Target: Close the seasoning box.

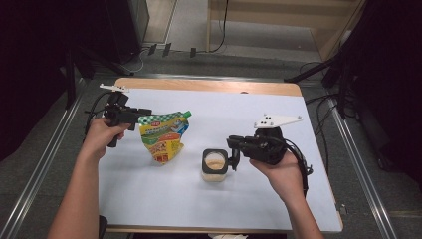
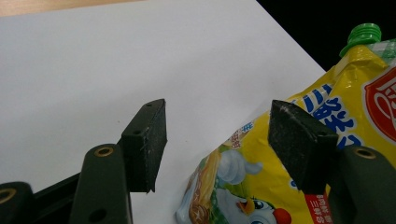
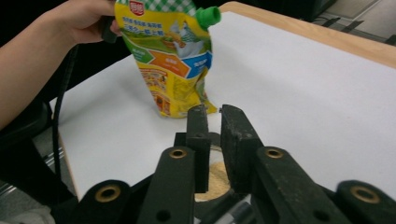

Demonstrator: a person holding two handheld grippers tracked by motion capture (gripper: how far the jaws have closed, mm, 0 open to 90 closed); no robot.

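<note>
Left claw stood with its jaws apart at the top left corner of the yellow pouch, which stood upright on the white table, left of centre. To take that pouch well, the jaws would want to close on the flat sealed band under the checked top, clear of the green spout, so the soft film does not fold and slip. Just right of the pouch sat the open jar, tan powder inside it, and a tipped pouch would need its spout brought over that mouth. Right claw hung at the jar's right rim with its jaws drawn together to a thin slit; I could not tell whether they nipped the rim. It should steady the jar without nudging it.

From above, the left claw looked as if it already had the pouch. Its own view showed otherwise: the left pad was well off the film, and the pouch's edge lay by the right pad. Along the right claw's jaws, the powder showed directly beneath them.
</note>
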